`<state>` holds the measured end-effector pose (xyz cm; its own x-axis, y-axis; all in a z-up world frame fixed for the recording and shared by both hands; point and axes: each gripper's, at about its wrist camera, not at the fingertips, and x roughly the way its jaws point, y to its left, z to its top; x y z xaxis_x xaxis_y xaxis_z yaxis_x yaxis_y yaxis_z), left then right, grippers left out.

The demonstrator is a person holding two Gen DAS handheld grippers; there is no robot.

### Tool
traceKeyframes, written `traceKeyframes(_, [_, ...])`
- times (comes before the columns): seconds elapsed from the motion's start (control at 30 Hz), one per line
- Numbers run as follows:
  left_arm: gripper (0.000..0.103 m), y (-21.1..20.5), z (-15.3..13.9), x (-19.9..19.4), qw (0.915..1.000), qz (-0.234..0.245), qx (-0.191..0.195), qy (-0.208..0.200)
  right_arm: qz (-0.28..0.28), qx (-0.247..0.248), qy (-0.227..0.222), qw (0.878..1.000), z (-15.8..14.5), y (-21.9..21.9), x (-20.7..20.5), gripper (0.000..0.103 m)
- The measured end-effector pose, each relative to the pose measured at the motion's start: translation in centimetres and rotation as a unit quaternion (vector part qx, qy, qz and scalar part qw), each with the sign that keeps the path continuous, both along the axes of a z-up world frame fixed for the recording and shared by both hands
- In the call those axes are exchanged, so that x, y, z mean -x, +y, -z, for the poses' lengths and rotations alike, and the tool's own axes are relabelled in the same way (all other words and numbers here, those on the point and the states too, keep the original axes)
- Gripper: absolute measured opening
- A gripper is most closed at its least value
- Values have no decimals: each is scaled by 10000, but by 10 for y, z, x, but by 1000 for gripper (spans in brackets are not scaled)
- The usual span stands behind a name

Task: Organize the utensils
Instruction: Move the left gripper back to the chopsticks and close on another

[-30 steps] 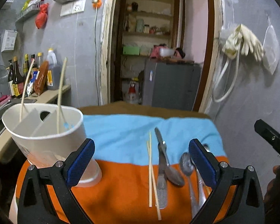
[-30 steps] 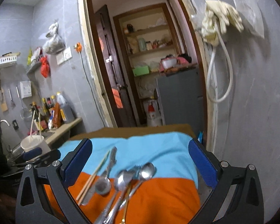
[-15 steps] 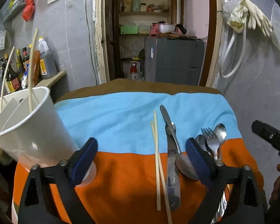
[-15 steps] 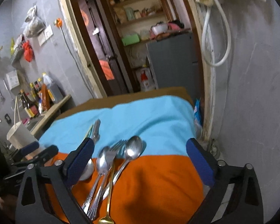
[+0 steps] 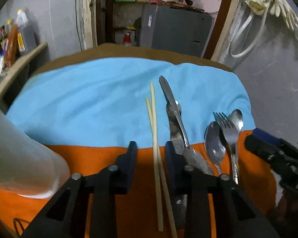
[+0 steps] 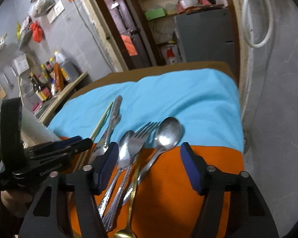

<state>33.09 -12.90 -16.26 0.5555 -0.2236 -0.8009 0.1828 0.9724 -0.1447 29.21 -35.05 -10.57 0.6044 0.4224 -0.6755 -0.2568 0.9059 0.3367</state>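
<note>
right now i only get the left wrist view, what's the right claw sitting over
Observer: The right claw straddles the fork and the small spoon. Its jaws are closing, with nothing gripped yet.
Operator: anything else in that pile
Observer: A gold-coloured utensil lies among those handles, its rounded end nearest the camera.
Operator: big spoon inside too
Observer: Yes, the large spoon has its handle between the pads. The right pad stands clear of it over the orange cloth.
</note>
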Motion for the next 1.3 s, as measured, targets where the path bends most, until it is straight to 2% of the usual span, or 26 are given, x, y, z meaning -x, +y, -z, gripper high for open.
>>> traceKeyframes(0.17, [3, 9, 1, 0, 9990, -35, 402, 166, -233, 3, 180, 9996, 5, 10, -8, 46])
traceKeyframes(0.43, [2, 19, -8, 9, 9966, -422, 685, 148, -326, -72, 335, 9989, 10, 14, -15, 26])
traceKeyframes(0.5, [2, 22, -12, 11, 9957, -518, 765, 88, -353, -84, 361, 9987, 11, 15, -16, 17])
traceKeyframes(0.7, [2, 27, -19, 22, 9942, -630, 866, 68, -394, -130, 331, 9986, 10, 14, -17, 12])
traceKeyframes(0.9, [2, 29, -8, 24, 9918, -648, 1021, 424, -394, -136, 330, 9986, 10, 16, -16, 12])
traceKeyframes(1.07, [2, 29, -11, 28, 9917, -592, 1064, 406, -422, -164, 318, 9985, 9, 16, -16, 9])
traceKeyframes(1.3, [2, 21, -16, 35, 9962, -464, 691, 265, -466, -160, 263, 9984, 7, 17, -15, 5])
